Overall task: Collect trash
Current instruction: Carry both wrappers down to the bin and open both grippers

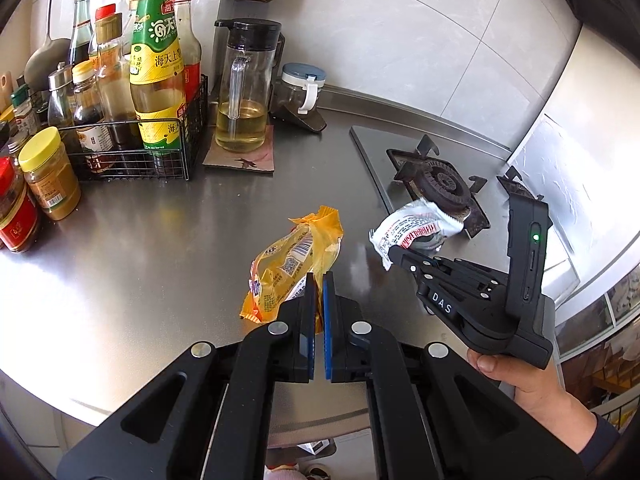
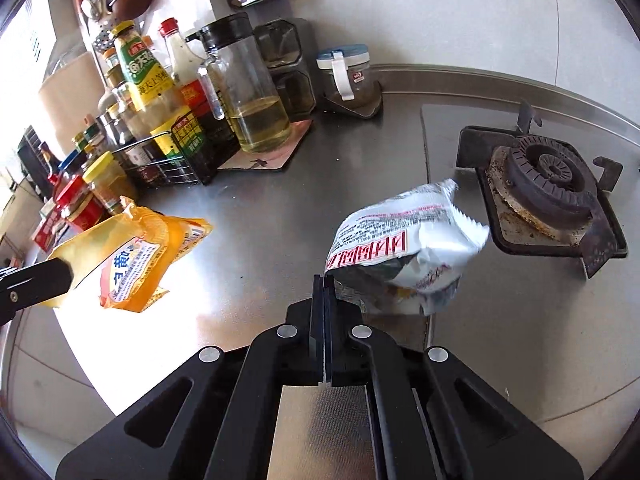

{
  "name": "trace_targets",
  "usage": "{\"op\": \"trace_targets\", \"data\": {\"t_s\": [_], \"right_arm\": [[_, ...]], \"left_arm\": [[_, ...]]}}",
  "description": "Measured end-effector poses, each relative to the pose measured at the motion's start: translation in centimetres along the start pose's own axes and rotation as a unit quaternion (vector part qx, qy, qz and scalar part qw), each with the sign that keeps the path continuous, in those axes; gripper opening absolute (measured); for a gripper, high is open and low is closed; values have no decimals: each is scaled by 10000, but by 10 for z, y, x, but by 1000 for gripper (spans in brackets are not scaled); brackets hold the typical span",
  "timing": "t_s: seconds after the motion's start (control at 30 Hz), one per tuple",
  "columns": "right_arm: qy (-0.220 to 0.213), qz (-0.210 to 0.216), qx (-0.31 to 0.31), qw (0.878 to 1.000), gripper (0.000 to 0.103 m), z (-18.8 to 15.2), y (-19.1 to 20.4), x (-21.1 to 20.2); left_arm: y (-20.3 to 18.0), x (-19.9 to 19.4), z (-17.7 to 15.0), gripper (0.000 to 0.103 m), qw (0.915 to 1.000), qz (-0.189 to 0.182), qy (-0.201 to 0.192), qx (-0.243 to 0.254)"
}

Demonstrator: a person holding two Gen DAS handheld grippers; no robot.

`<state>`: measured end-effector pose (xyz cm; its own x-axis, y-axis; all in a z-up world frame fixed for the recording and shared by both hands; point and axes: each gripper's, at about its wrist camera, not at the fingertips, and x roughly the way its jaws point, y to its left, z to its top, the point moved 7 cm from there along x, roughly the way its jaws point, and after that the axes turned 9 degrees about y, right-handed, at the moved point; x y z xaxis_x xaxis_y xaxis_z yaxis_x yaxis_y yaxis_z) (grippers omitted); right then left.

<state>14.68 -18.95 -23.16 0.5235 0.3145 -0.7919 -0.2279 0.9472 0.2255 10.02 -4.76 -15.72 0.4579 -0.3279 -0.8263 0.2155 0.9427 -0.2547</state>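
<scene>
Now the left gripper (image 1: 319, 280) pinches the yellow wrapper (image 1: 294, 258), the right gripper (image 2: 325, 280) clamping the silver packet (image 2: 404, 240) above the steel counter (image 2: 260, 216).

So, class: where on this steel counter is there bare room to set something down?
Free: the steel counter between the black wire condiment rack and the black gas burner, and its near edge. Crowded: the back-left corner around the rack and the glass oil jug.

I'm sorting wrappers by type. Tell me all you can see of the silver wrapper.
The silver wrapper is a crumpled, shiny foil-like bag with small red and black print and a red band of characters. Its top edge is serrated and looks torn open. The right tongs are shut on its lower corner, holding it over the steel counter beside the burner.
</scene>
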Motion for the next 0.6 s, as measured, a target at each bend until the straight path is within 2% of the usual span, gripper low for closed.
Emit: {"op": "trace_targets", "data": {"t_s": [0.27,0.6], "right_arm": [[-291,152,-195,9993,2,-34,18,-68],[-373,476,-370,9975,2,-111,50,-144]], "left_arm": [[-21,-29,-33,1,9999,-19,-77,67],[-48,-66,-104,1,9999,-123,-47,46]]}}
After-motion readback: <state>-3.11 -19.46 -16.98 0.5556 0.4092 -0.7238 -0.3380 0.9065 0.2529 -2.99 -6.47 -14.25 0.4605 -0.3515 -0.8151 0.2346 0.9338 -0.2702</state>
